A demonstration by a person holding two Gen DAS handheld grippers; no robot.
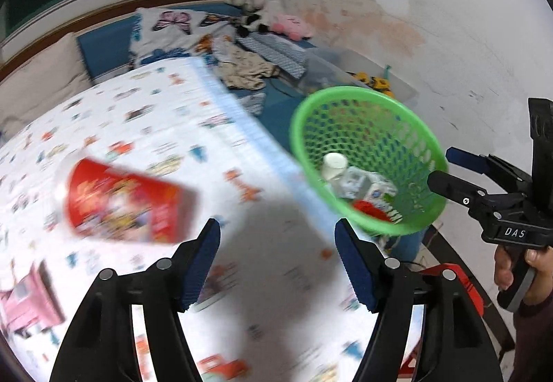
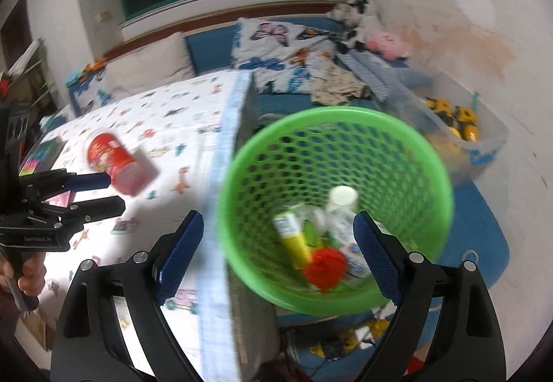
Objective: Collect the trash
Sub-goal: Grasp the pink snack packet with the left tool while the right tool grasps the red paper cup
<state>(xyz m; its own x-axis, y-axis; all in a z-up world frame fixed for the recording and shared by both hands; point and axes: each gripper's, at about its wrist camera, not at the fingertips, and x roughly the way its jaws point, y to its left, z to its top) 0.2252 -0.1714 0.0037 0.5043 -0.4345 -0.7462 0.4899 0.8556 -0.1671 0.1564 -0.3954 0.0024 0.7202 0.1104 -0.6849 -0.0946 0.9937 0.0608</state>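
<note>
Two handheld grippers work over a patterned white bed beside a green mesh plastic basket.

The left gripper (image 1: 276, 257) has its fingers spread open and empty above the bedsheet (image 1: 145, 126), near a red printed snack cup (image 1: 129, 202) lying on its side. The right gripper (image 2: 276, 257) is also open, holding nothing, just in front of the basket (image 2: 425, 154), which holds a white bottle (image 2: 340, 209), a yellow tube (image 2: 293, 238) and red crumpled trash (image 2: 325, 266).

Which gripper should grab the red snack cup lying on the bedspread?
Left. The left gripper is open with the red snack cup just ahead; the right gripper faces the green basket.
</note>
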